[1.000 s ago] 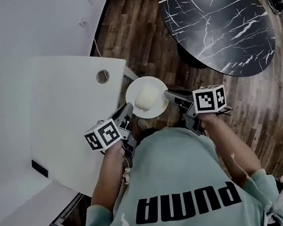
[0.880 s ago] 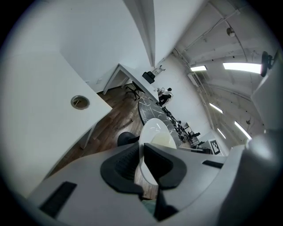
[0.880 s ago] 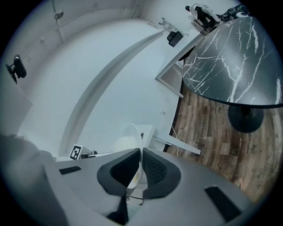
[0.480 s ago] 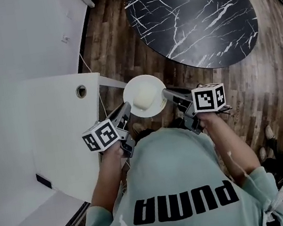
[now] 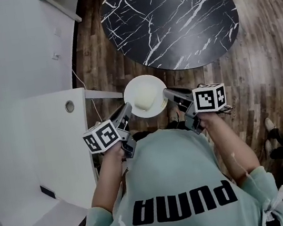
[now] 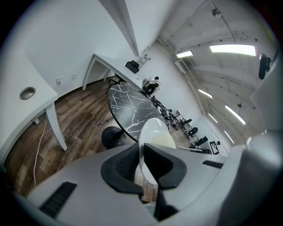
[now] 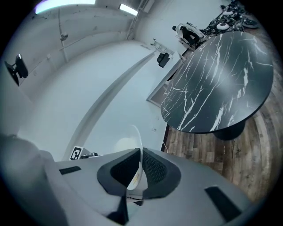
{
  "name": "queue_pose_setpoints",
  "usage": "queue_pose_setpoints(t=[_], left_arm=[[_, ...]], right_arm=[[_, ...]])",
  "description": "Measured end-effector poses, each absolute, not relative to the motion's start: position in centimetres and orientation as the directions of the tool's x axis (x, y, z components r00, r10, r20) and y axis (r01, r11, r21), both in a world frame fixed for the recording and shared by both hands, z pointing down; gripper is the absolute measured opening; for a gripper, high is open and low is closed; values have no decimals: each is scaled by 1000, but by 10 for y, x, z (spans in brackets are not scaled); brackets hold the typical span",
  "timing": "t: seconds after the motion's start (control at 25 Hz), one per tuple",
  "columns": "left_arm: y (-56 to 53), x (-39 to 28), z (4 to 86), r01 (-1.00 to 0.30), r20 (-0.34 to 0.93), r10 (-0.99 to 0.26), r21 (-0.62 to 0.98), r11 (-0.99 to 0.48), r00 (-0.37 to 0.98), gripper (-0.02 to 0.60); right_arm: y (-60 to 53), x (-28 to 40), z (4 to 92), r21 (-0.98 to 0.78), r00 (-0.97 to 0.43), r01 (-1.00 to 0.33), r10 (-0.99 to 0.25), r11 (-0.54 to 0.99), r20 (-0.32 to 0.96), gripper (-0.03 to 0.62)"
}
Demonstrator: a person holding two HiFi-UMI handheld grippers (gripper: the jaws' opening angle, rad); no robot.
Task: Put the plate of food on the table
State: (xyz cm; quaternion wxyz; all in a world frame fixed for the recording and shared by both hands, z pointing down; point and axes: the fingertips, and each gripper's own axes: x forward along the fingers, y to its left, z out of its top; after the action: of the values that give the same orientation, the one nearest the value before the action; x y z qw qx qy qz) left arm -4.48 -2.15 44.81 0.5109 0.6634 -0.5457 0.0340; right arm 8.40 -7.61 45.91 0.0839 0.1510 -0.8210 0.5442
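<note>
Holding plate [image 5: 139, 83] — table [image 5: 169, 20] pedestal [image 6: 112, 137] shows only in gripper views.

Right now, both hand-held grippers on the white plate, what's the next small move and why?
Probably carry the round white plate forward, level: it hangs over wooden floor, short of the black marble table, gripped at opposite rims by the left hand-held gripper and right hand-held gripper.

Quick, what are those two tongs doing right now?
Left tongs: closed on the plate's left rim.
Right tongs: closed on the plate's right rim.

Glossy black marble table [image 5: 169, 20], wooden floor [image 5: 267, 68]
</note>
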Motion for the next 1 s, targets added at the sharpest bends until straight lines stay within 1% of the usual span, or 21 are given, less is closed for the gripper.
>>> queue_pose_setpoints(t=[0.48,0.76,1.0], left_arm=[[-54,6,446,-759,593,-634,651,15,497,40],[-90,32,463,-729,593,-547,683,-48,591,40],[-138,58,473,-696,583,-460,708,-116,670,40]], right_arm=[[-94,141,458,-870,-909,-385,-291,308,299,28],[-118,173,466,-852,-855,-460,-383,249,349,28],[-148,197,470,-847,-800,-506,-456,165,389,28]])
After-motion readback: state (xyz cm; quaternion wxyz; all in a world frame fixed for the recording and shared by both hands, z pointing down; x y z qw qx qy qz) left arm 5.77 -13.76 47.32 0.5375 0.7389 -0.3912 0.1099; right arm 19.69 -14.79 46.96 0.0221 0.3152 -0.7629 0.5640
